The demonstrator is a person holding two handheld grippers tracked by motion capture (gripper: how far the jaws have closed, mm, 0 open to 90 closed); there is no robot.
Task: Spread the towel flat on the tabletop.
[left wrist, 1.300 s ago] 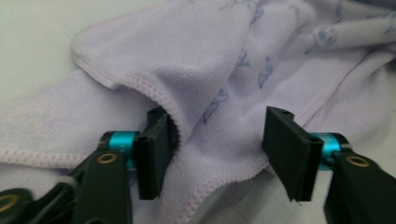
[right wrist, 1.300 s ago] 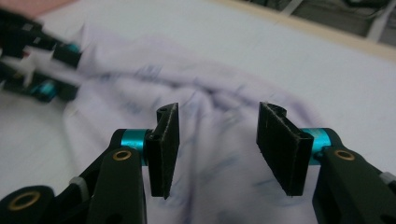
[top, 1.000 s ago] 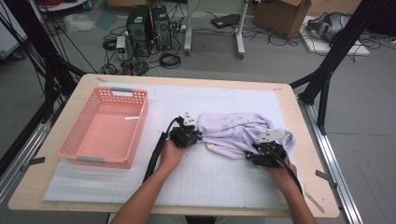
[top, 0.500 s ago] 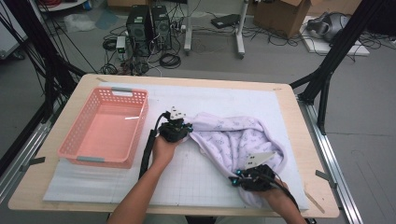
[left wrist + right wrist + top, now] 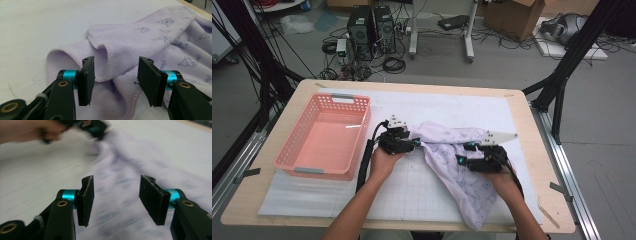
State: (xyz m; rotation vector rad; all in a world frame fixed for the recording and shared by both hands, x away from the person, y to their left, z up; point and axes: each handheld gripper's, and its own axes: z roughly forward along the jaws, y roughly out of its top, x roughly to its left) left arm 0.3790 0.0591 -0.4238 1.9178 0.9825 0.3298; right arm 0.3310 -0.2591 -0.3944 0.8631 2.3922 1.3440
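A lilac printed cloth [image 5: 462, 180] lies on the white mat, stretched from the table's middle toward the front edge. My left gripper [image 5: 415, 143] sits at the cloth's left corner. Its jaws have just been opening, and in the left gripper view a folded hem of the cloth [image 5: 112, 47] lies loose between the open left gripper [image 5: 116, 60] pads. My right gripper [image 5: 463, 153] hovers over the cloth's middle, pointing left. Its jaws have just been opening too. The right gripper view is blurred: the right gripper [image 5: 117, 178] stands open above the cloth [image 5: 130, 170], with nothing between the pads.
A pink plastic basket [image 5: 287, 146] stands empty on the left of the white mat [image 5: 412, 190]. The cloth's front end reaches close to the table's front edge [image 5: 412, 227]. Black frame legs and cables stand beyond the table.
The right gripper drew the cloth toward the front edge, then let go and moved back up over its middle. The left gripper has opened at the cloth's left corner. The cloth now lies stretched out.
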